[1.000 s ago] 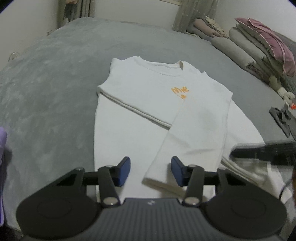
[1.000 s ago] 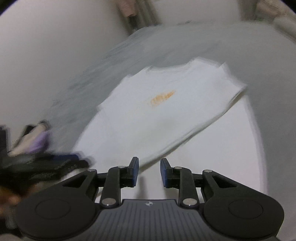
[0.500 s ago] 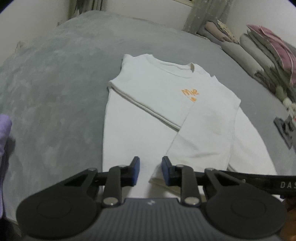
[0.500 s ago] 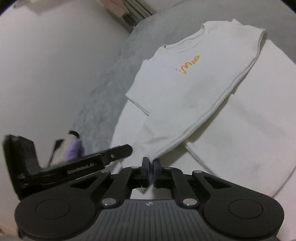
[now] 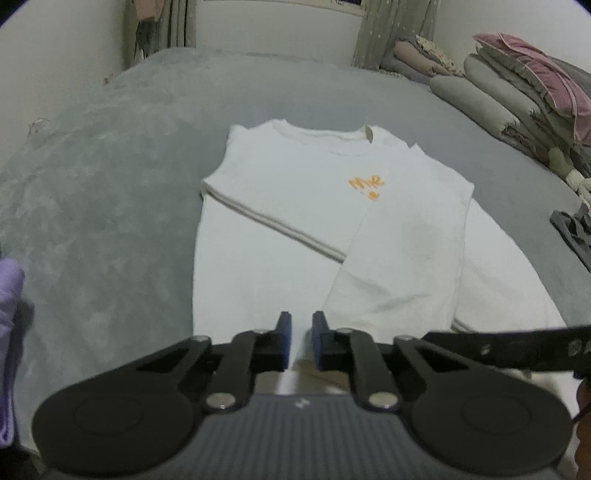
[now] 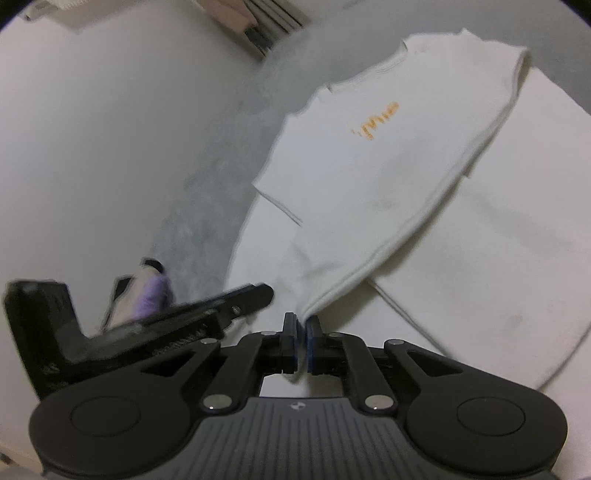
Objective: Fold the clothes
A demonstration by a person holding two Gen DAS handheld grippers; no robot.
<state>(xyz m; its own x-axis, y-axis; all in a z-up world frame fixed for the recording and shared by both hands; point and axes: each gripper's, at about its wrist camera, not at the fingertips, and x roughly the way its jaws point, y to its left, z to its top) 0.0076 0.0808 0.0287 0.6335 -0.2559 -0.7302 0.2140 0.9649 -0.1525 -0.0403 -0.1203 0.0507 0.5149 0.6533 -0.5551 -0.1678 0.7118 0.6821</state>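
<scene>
White long-sleeved top (image 5: 295, 229) lies flat on grey bedspread (image 5: 110, 177), neckline at far end, hem toward the cameras; both sleeves are folded in over the body, crossing below a small orange print (image 5: 367, 186) on the chest

Left gripper (image 5: 301, 341) sits at the hem of the top, blue pads drawn in to a narrow gap with white cloth of the hem between them; jaws count as closed down on the top's near edge, though actual pad contact on the fabric is hard to see in its own view. Right gripper (image 6: 301, 341) is just right of it along the same hem, jaws nearly together and clamped on a pinch of white fabric at the cuff end of the folded sleeve; cloth rises out from between the pads. Each gripper shows in the other's view as a dark bar: right one at the right edge of the left view, left one (image 6: 221, 306) low left of the hem in the right view

Left of the top, near the bed edge, a purple garment (image 5: 9, 306). Right of the top, stacked pillows and folded bedding (image 5: 517, 99) along the far right side, dark grey cloth (image 5: 574, 232) nearer. Beyond the neckline, curtains (image 5: 391, 33) and pale wall
</scene>
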